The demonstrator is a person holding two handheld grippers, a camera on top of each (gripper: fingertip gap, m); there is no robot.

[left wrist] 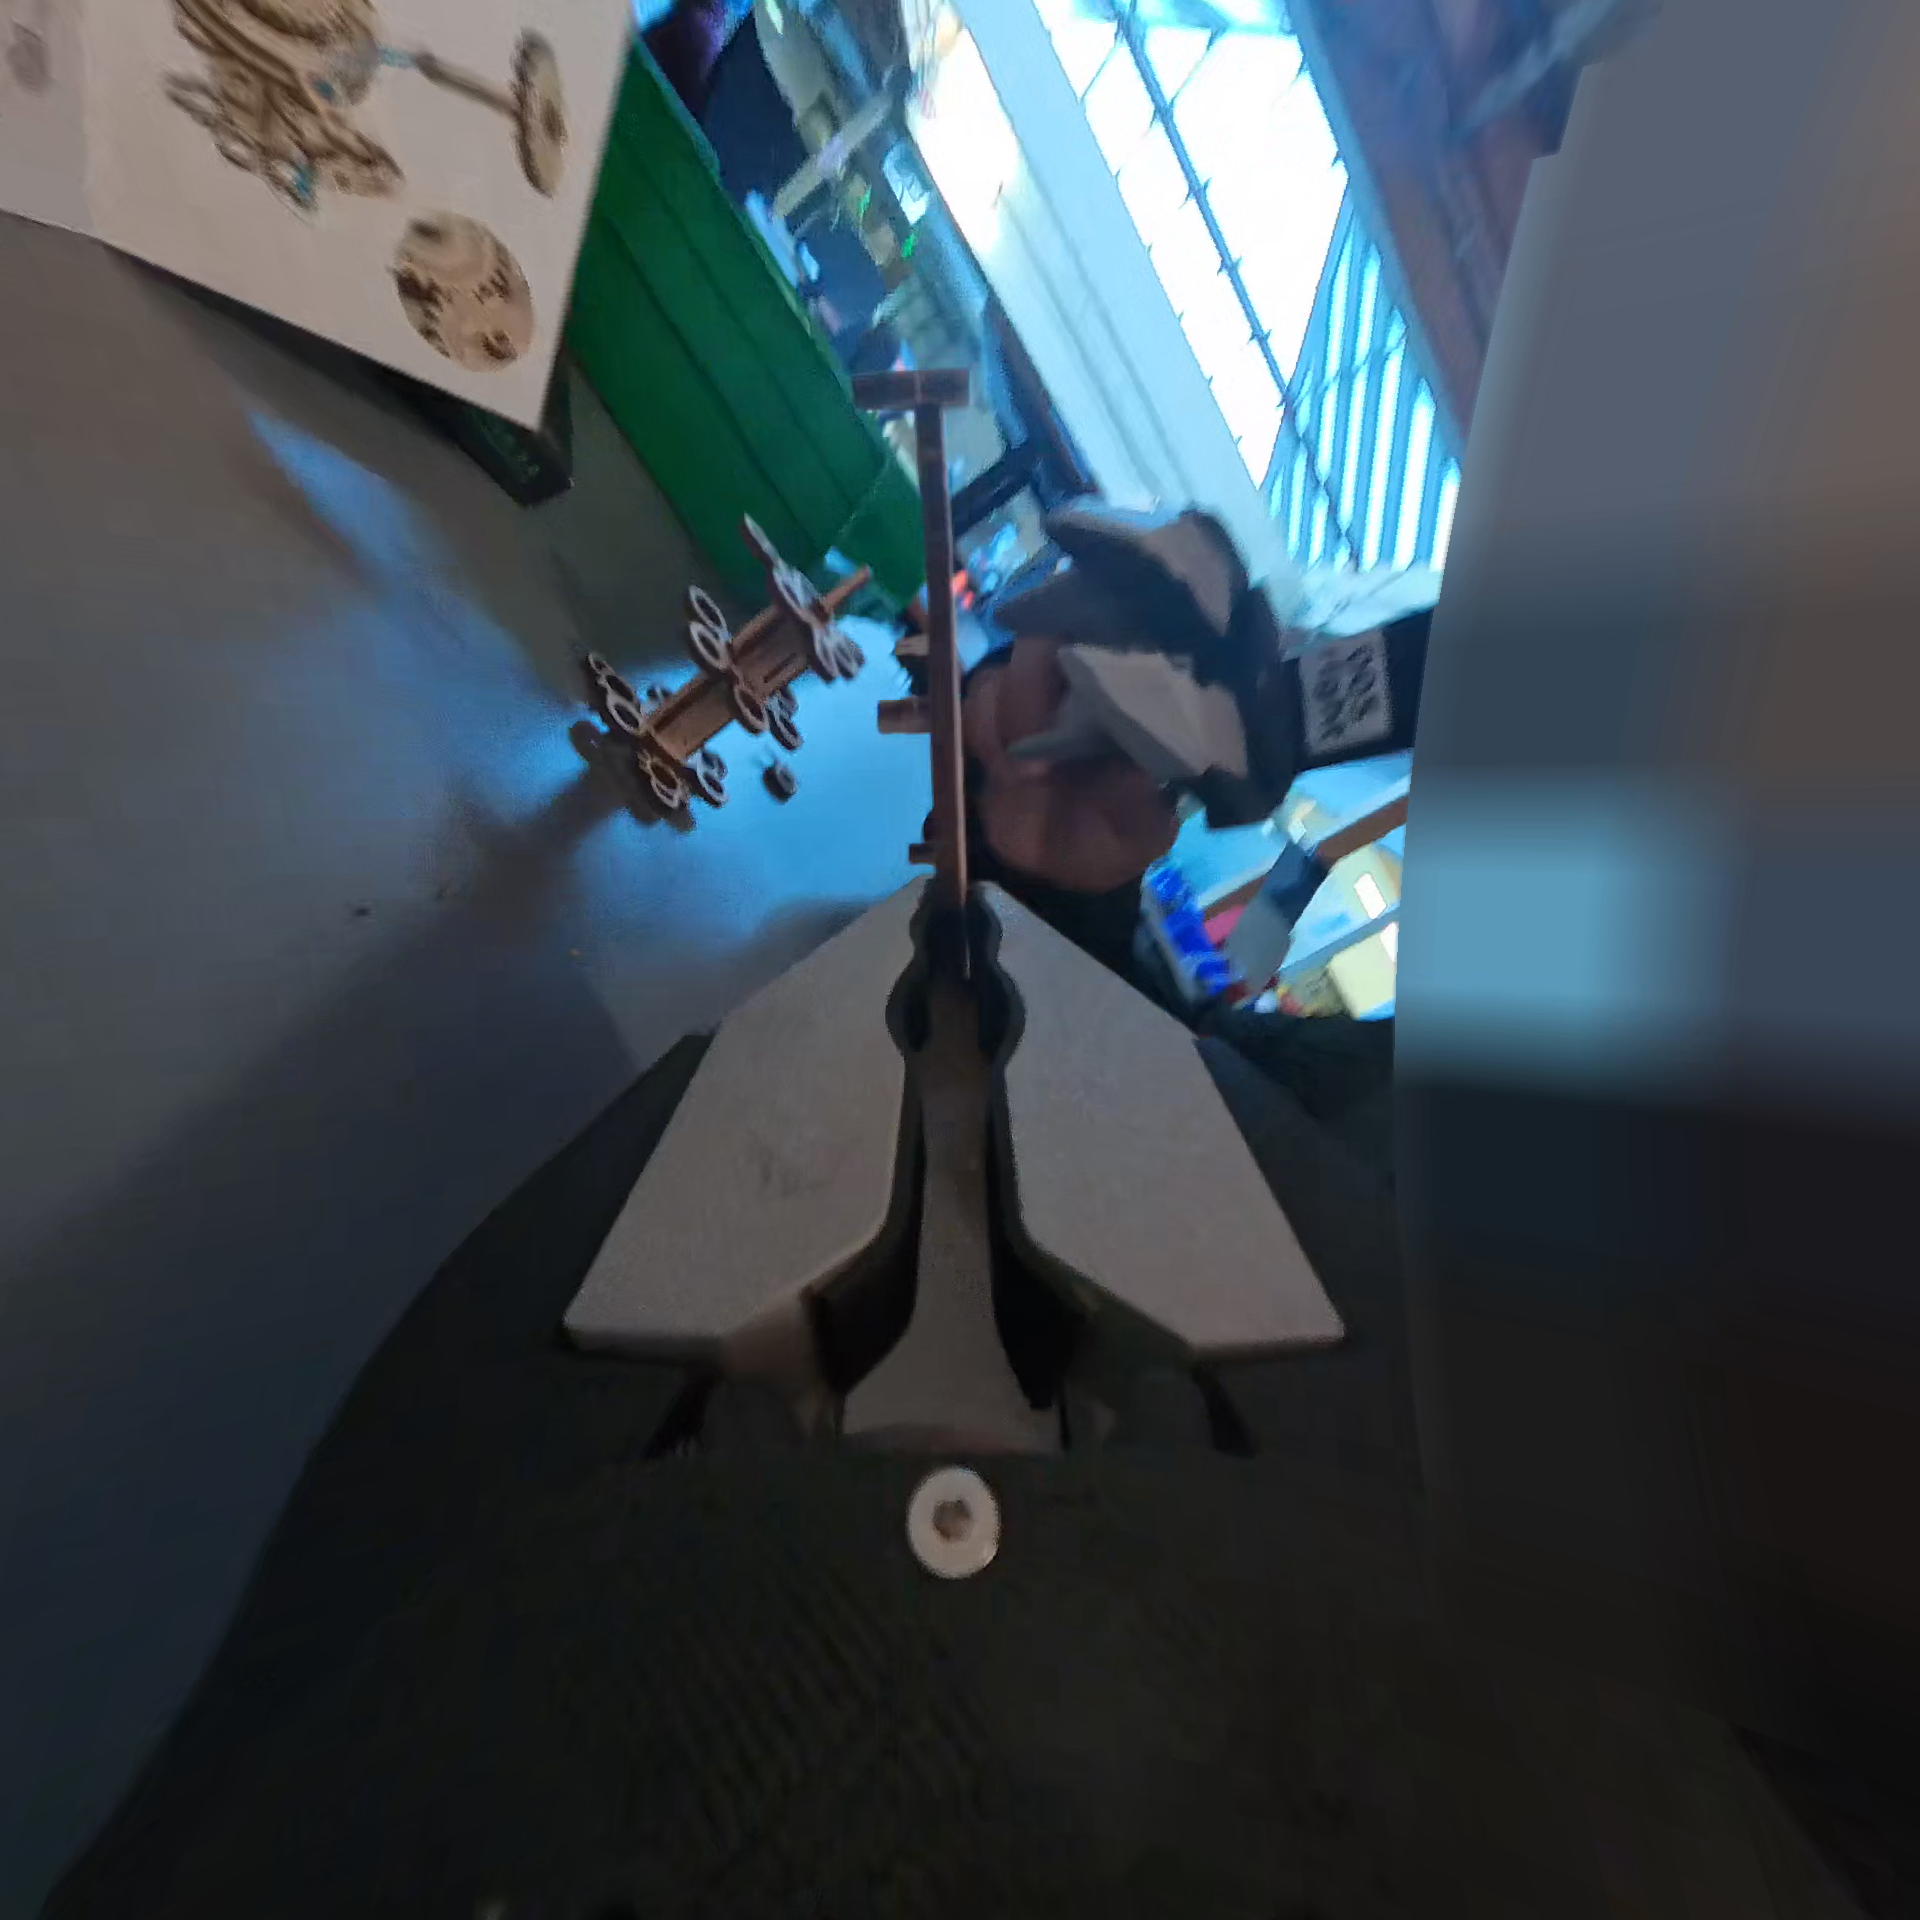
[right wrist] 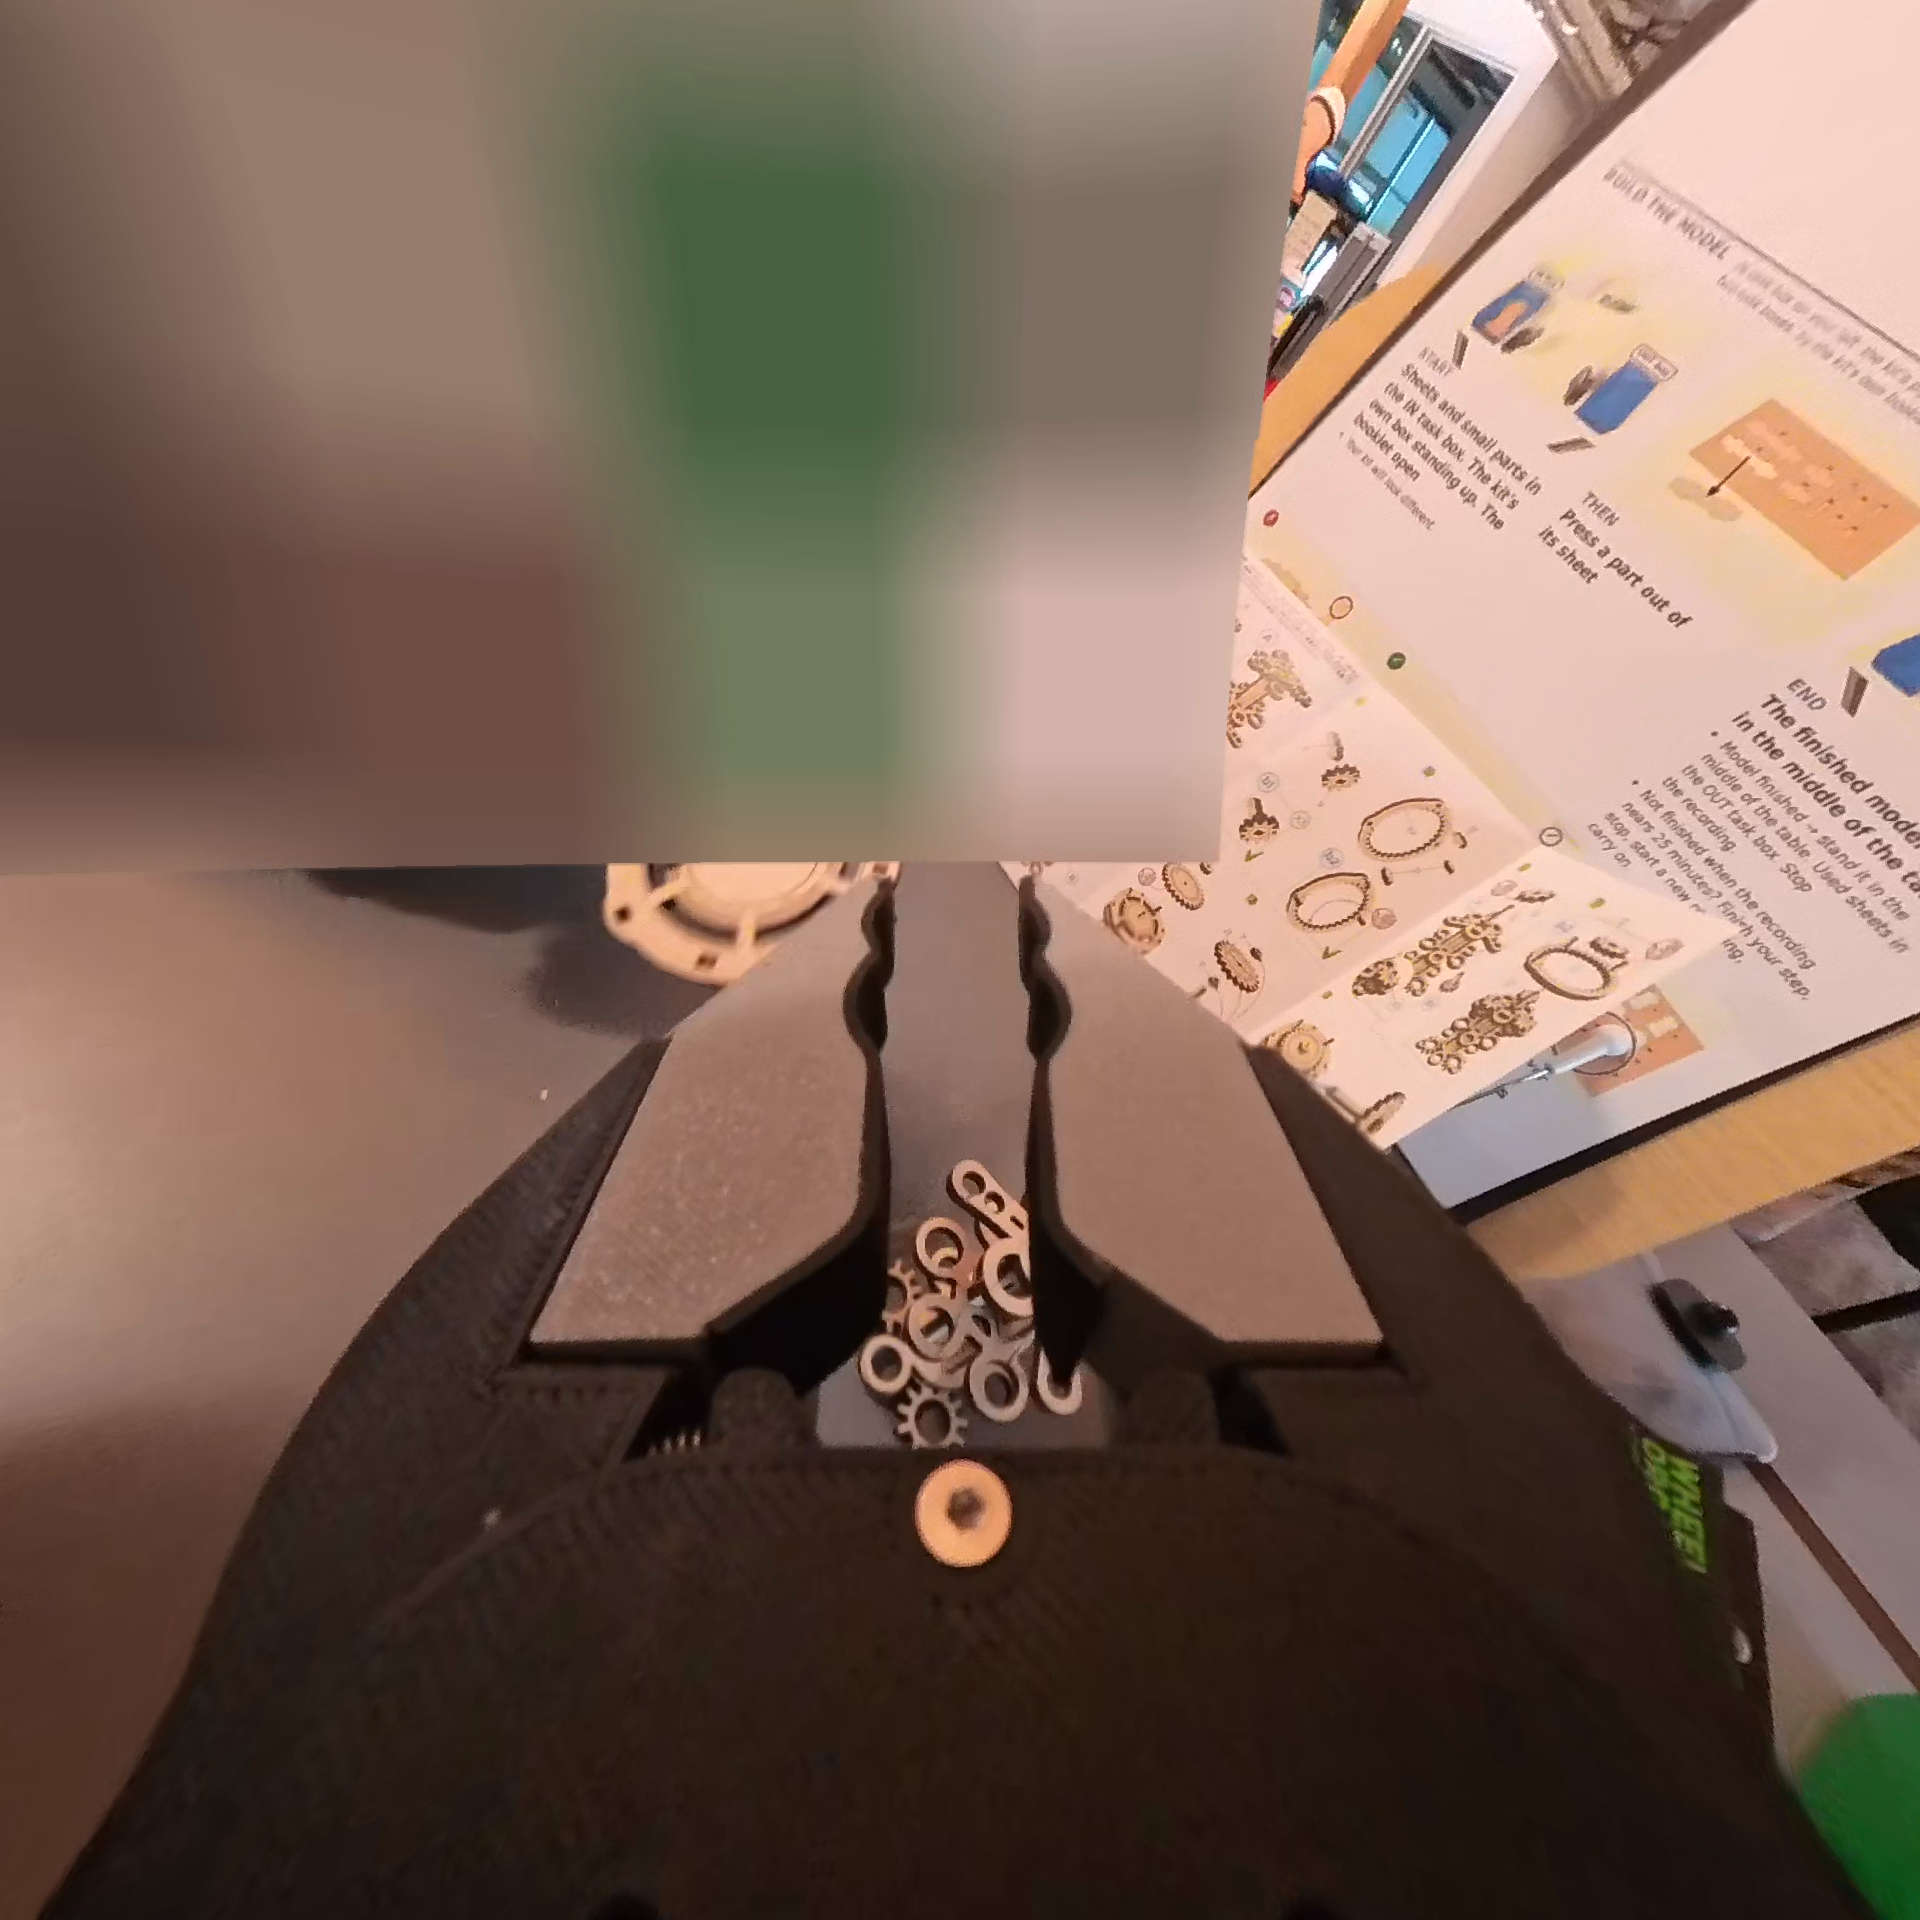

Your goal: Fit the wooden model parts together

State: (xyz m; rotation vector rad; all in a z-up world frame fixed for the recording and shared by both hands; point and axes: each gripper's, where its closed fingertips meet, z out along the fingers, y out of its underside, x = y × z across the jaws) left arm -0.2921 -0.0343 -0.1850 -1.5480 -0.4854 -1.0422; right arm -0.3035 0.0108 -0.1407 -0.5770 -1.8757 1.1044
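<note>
The left gripper [left wrist: 943, 935] is closed on a thin wooden strip [left wrist: 940, 665], held upright clear of the bench [left wrist: 260, 831], probably for presenting to the subassembly [left wrist: 717, 691] lying toward the far edge. The right gripper [right wrist: 956, 914] is held part open and empty above loose rings and gears [right wrist: 961, 1320]. An instruction sheet [right wrist: 1558, 727] is propped at the right edge; windows [left wrist: 1195, 260] are seen beyond.

I see a long thin wooden strip [left wrist: 943, 644] with a crossbar at its far end and small tabs along one edge, standing upright, off the desk. A wooden axle assembly [left wrist: 717, 691] with ringed wheels lies on the desk. Small loose gears and rings [right wrist: 961, 1325] sit heaped together; a pale round wooden ring [right wrist: 717, 920] lies beyond.
</note>
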